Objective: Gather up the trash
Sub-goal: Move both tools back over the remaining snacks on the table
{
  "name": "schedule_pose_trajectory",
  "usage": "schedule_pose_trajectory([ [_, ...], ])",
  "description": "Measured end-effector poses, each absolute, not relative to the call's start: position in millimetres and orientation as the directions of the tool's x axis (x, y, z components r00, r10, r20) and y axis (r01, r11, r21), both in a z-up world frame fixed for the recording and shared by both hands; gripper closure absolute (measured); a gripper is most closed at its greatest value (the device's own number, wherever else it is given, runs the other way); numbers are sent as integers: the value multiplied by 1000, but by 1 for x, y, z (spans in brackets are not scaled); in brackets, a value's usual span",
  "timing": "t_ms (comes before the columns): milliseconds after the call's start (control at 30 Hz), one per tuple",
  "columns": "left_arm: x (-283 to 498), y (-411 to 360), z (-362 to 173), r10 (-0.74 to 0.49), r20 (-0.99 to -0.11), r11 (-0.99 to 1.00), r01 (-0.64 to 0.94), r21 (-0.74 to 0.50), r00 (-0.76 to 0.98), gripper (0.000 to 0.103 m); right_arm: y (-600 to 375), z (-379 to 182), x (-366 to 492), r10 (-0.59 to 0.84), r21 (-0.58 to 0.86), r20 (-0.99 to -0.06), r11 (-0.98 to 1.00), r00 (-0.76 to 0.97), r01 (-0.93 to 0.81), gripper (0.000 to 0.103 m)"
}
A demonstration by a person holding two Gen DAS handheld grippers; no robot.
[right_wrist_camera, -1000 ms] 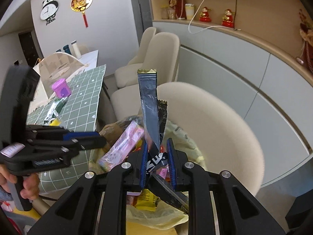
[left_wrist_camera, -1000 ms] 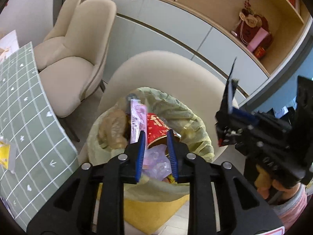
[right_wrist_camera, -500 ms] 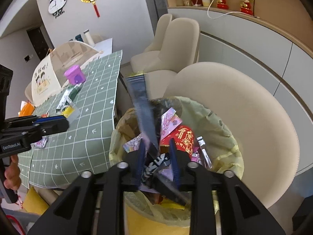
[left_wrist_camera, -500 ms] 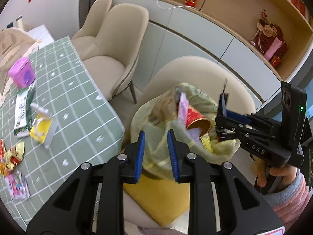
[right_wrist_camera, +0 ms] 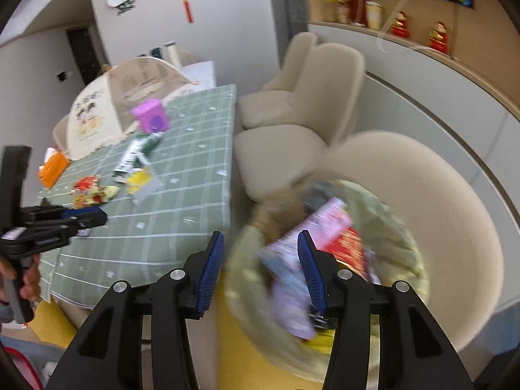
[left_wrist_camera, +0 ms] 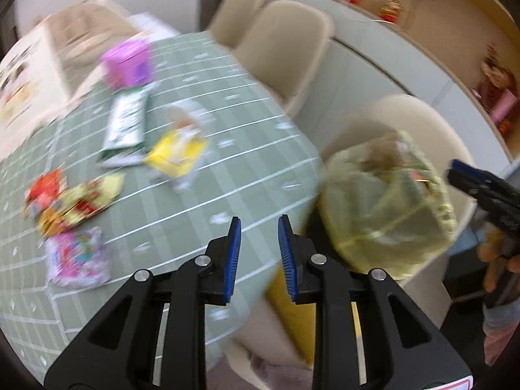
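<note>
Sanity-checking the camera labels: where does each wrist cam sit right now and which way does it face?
Left wrist: on the left gripper, facing the green table and its wrappers; open blue fingers, plus the right gripper at the far right.
Right wrist: on the right gripper, above the lined trash bin; open fingers, left gripper at left.
Shared: table, bin, purple cup, yellow packet.

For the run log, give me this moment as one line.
left gripper: open, empty, over table | right gripper: open, empty, above trash bag | wrappers on table
</note>
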State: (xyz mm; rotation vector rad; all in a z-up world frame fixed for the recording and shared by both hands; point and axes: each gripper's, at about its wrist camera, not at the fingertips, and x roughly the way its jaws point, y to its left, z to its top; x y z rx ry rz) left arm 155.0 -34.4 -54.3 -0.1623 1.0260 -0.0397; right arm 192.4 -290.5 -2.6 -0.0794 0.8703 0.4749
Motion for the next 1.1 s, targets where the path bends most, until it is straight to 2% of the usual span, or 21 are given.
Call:
schedule_pose_trajectory([
  [300, 106, 106, -72, 85, -862, 918, -375, -127, 499, 80, -171, -19, 187, 488, 144, -761, 769, 428, -622, 57],
  [333, 98, 122, -74, 99, -864, 903, -409, -130, 494, 80, -156, -22, 186, 509, 156, -759, 747, 405, -647, 56],
  [400, 82, 146, -79, 118, -867, 879, -457, -136, 484, 80, -132, -28, 182, 555, 189, -753, 697, 354, -692, 45],
  [467, 70, 166, -84, 125, -871, 860, -490, -143, 475, 80, -103, -35, 176, 583, 205, -755, 646, 302, -735, 45],
  [633, 41, 204, -97, 105, -875, 833, -523, -183, 473, 80, -48, -47, 159, 552, 143, -791, 587, 264, -797, 45],
  [800, 29, 223, -102, 82, -869, 833, -512, -209, 488, 80, -9, -62, 153, 542, 182, -821, 542, 176, -820, 45],
  [1100, 14, 252, -111, 46, -864, 829, -502, -248, 502, 80, 64, -99, 147, 497, 173, -860, 502, 118, -848, 45],
])
